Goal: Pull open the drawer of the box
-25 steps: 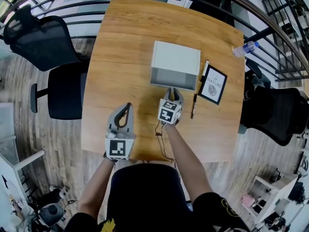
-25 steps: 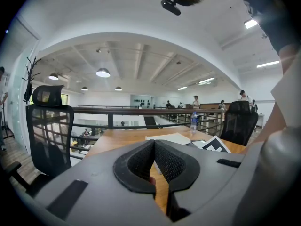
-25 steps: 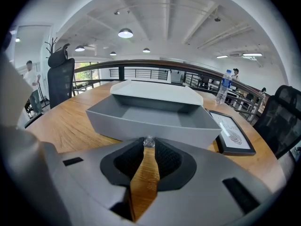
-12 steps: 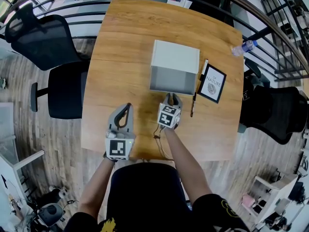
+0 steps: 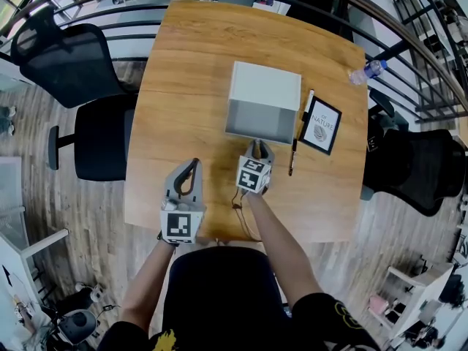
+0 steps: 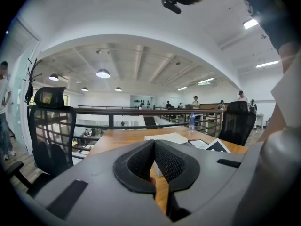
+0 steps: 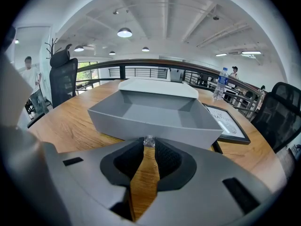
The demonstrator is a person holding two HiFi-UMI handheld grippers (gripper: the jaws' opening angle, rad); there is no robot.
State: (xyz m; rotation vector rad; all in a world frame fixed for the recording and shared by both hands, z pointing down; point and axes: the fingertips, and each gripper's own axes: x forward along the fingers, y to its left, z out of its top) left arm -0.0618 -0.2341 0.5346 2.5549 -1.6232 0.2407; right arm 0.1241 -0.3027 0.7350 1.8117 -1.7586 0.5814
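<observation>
Right gripper view: drawer [image 7: 150, 122] being held nearly fully out of box [image 7: 157, 84] by knob [image 7: 149, 141] pinched in right gripper [image 7: 149, 147] fingers; left gripper [image 6: 154, 147] fingers closed, empty.

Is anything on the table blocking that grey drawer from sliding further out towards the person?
Nothing visible does. The right gripper is clamped on the grey drawer's small clear knob, with only bare wooden table nearer the person. The black pen and framed picture lie off to its right, the left gripper to its left.
</observation>
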